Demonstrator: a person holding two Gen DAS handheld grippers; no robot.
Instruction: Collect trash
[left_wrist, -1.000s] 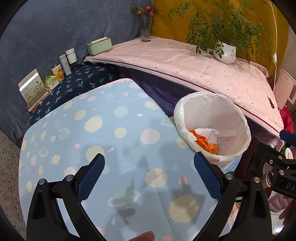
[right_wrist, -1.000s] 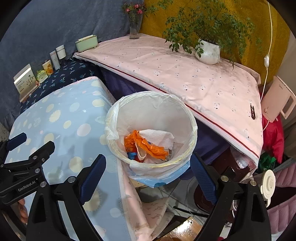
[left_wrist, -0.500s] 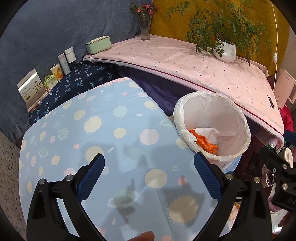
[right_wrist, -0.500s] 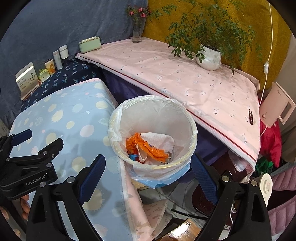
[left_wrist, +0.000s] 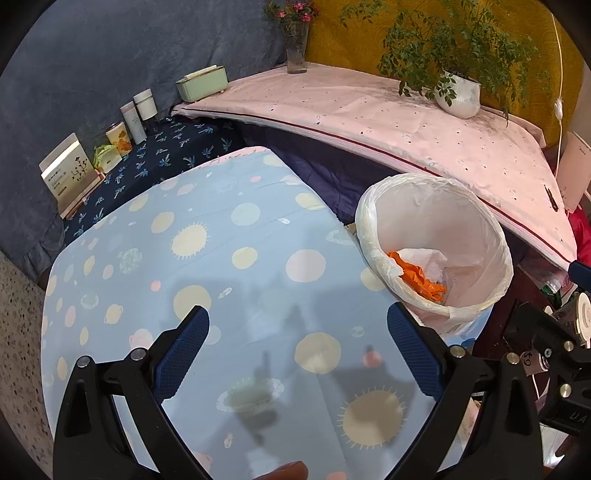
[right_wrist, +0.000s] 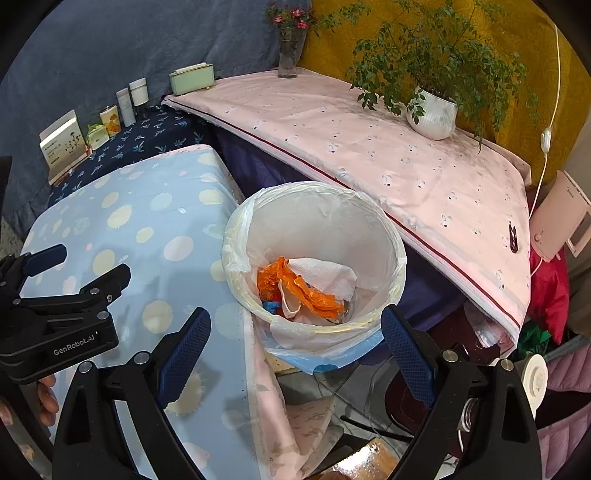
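Note:
A round bin lined with a white plastic bag (right_wrist: 391, 236) stands beside the table's right edge; it also shows in the left wrist view (left_wrist: 495, 236). Inside lie orange crumpled trash (right_wrist: 314, 291), a white paper towel (right_wrist: 325, 277) and small blue bits. My right gripper (right_wrist: 295, 343) is open and empty, held above the bin's near rim. My left gripper (left_wrist: 297, 339) is open and empty, above the table with the light blue dotted cloth (left_wrist: 207, 258). The left gripper also shows in the right wrist view (right_wrist: 55, 295).
A long shelf under a pink cloth (right_wrist: 369, 147) runs behind the bin, with a potted plant (right_wrist: 432, 114), a flower vase (right_wrist: 288, 55) and a green box (right_wrist: 192, 77). Bottles and a card (left_wrist: 66, 173) stand on a dark blue cloth at far left.
Both grippers have drawn back slightly toward me and stay open. The right gripper has shifted so the bin sits more central and farther. The trash in the bin has not moved.

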